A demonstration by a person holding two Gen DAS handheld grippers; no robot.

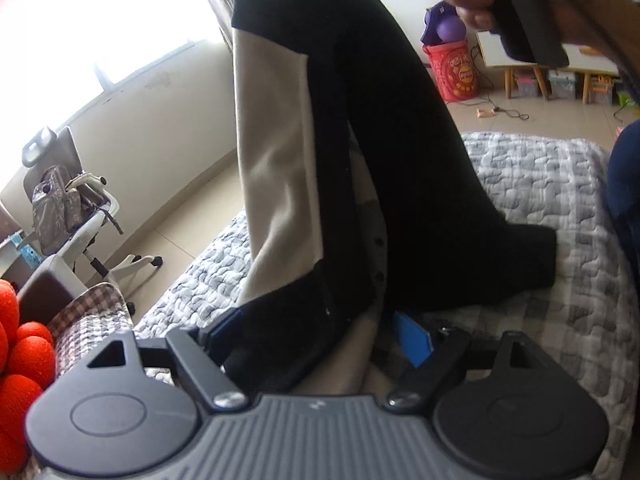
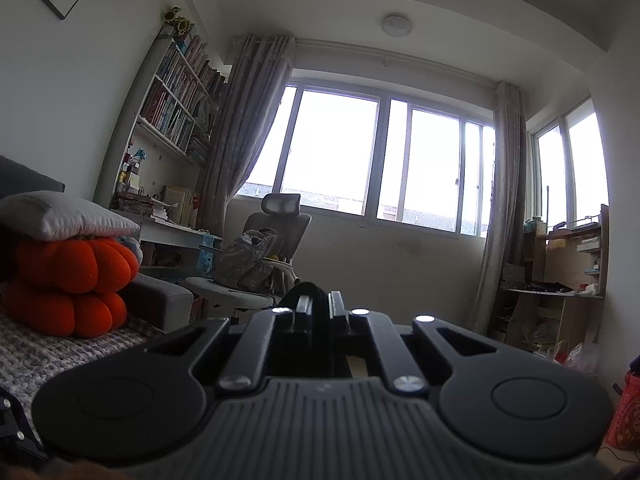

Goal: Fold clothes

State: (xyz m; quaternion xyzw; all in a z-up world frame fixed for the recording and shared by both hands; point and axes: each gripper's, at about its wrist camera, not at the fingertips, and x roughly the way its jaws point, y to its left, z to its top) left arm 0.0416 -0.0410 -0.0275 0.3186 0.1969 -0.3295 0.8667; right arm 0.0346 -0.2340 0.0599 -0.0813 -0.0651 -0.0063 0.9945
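A black and cream garment (image 1: 320, 128) is held up above the bed (image 1: 560, 208), its lower end trailing onto the grey quilted cover near the bed's near edge. The top of the garment is pinched between the closed jaws of the right gripper (image 2: 319, 300), where a fold of black cloth is seen. The left gripper (image 1: 320, 340) is kept low at the garment's bottom hem, its jaws spread wide with the cloth between them but not pressed. An office chair (image 2: 272, 248) is seen by the window.
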